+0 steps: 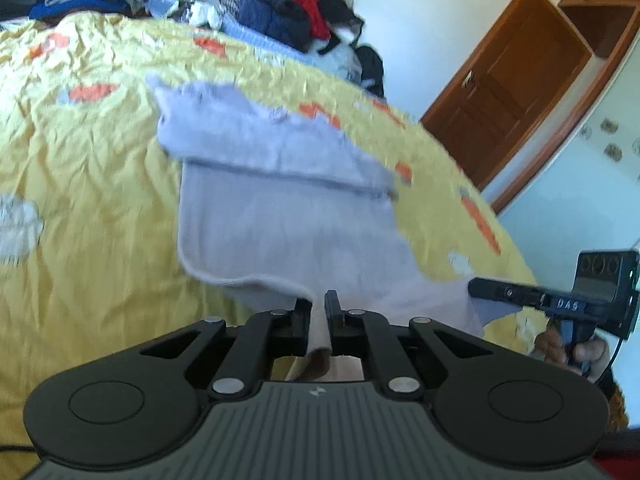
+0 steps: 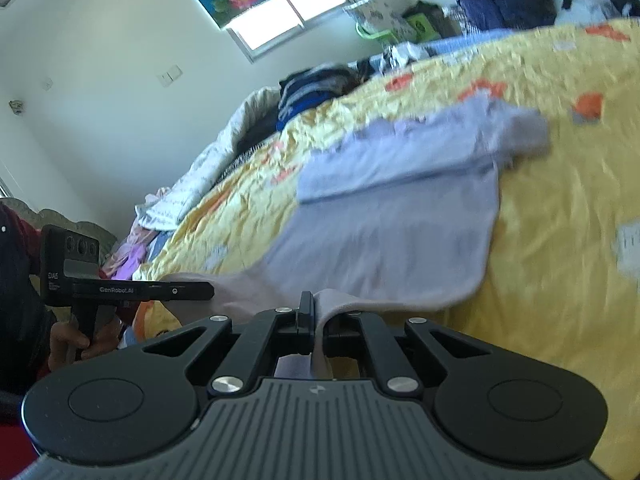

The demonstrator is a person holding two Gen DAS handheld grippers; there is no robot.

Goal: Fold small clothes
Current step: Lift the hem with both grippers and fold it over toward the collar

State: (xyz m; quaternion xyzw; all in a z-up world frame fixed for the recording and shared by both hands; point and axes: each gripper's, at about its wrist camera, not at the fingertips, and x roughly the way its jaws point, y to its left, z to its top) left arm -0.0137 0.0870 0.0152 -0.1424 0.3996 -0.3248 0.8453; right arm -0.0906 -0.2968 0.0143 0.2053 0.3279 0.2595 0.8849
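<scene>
A small pale lilac garment (image 1: 280, 200) lies on the yellow patterned bedspread (image 1: 88, 168), its upper part folded across and its near hem lifted off the bed. My left gripper (image 1: 319, 312) is shut on one near corner of that hem, the cloth pinched between its fingers. In the right wrist view the same garment (image 2: 392, 216) stretches away, and my right gripper (image 2: 318, 316) is shut on the other near corner. Each gripper shows in the other's view: the right one (image 1: 476, 286) at the far right, the left one (image 2: 210, 290) at the left, held by a hand.
Piles of dark, blue and red clothes (image 1: 280, 4) sit along the bed's far side. A brown door (image 1: 508, 92) stands to the right. A window (image 2: 288, 12), white wall and bundled bedding (image 2: 208, 172) lie beyond the bed's left edge.
</scene>
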